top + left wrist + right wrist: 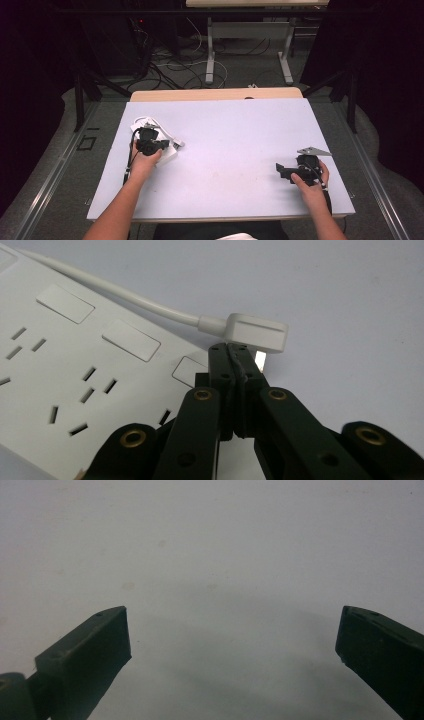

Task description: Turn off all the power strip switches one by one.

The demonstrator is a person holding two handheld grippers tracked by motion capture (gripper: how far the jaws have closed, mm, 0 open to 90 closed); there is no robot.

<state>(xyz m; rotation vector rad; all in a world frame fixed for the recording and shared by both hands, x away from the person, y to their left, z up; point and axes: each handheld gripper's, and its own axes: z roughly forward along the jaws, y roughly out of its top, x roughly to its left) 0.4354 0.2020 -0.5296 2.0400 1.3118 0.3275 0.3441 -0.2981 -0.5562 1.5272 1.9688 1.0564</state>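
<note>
Left gripper: jaws pressed together, nothing between them, tips just below the white plug, over the edge of the power strip.
Power strip: white, flat on the table's left side, under the left hand; sockets facing up.
Plug: flat, white, one metal prong showing; cord running back along the strip.
Right gripper: jaws wide apart, empty, over bare table; well apart from the strip, at the right side.

The left gripper sits with jaws pressed together, hand wrapped around it, forearm angled inward. The right gripper lies level, jaws spread wide.
</note>
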